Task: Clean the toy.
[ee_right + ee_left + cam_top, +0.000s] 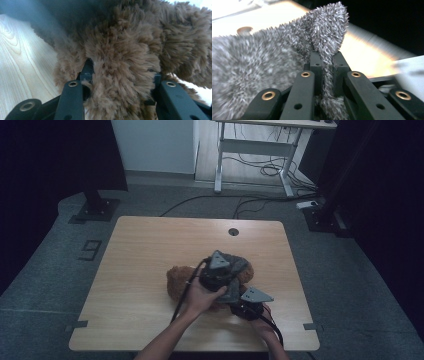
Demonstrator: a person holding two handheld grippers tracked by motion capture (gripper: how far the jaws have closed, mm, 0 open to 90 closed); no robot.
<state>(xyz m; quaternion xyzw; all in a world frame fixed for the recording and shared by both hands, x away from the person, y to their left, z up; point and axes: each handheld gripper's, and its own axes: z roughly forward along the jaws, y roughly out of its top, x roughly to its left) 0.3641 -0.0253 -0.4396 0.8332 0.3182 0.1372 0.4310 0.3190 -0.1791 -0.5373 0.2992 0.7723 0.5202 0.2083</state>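
A brown plush toy [177, 280] lies on the wooden table [145, 245], right of centre towards the front. Both hands meet over it. My left gripper [222, 270] hovers above the toy's right part; in the left gripper view it [327, 60] is shut on a fold of grey fuzzy fabric [262, 62] that stands up between the jaws. My right gripper [247, 302] sits at the toy's near right side. In the right gripper view it [121, 72] has both jaws sunk into a thick part of the brown plush [130, 37], squeezing the fur.
A round cable hole [233, 231] is set in the table near its far edge. Behind the table stands a white desk frame [260, 150] with cables on the floor. A black stand base [95, 210] sits on the floor at the far left.
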